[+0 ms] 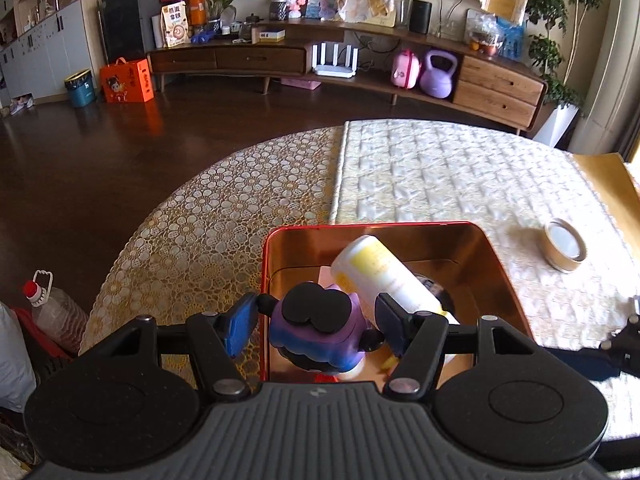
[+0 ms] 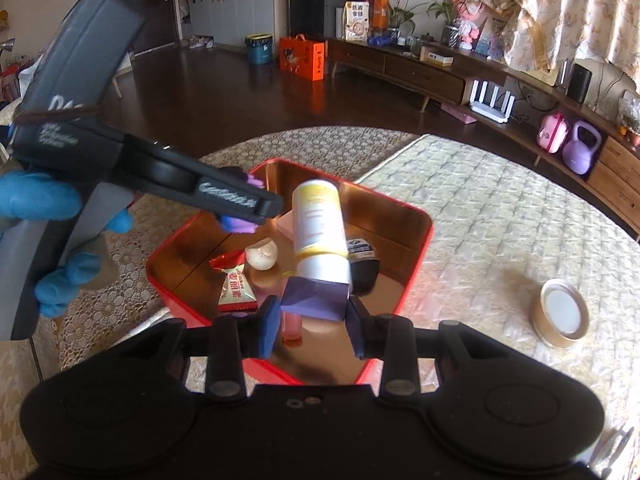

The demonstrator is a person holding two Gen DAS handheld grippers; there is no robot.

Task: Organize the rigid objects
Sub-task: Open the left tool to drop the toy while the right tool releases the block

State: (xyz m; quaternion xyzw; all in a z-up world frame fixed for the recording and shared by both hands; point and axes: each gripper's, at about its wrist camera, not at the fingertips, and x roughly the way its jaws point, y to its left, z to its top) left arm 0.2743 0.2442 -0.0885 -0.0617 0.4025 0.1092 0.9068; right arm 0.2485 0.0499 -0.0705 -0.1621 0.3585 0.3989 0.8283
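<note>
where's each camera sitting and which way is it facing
Left wrist: on the left claw, looking forward and down into the red tin; its fingers hold a purple toy.
Right wrist: on the right claw, facing the same tin; it grips a white bottle by its purple cap; a blue-gloved hand shows.
Shared: tin, bottle, round lid.
</note>
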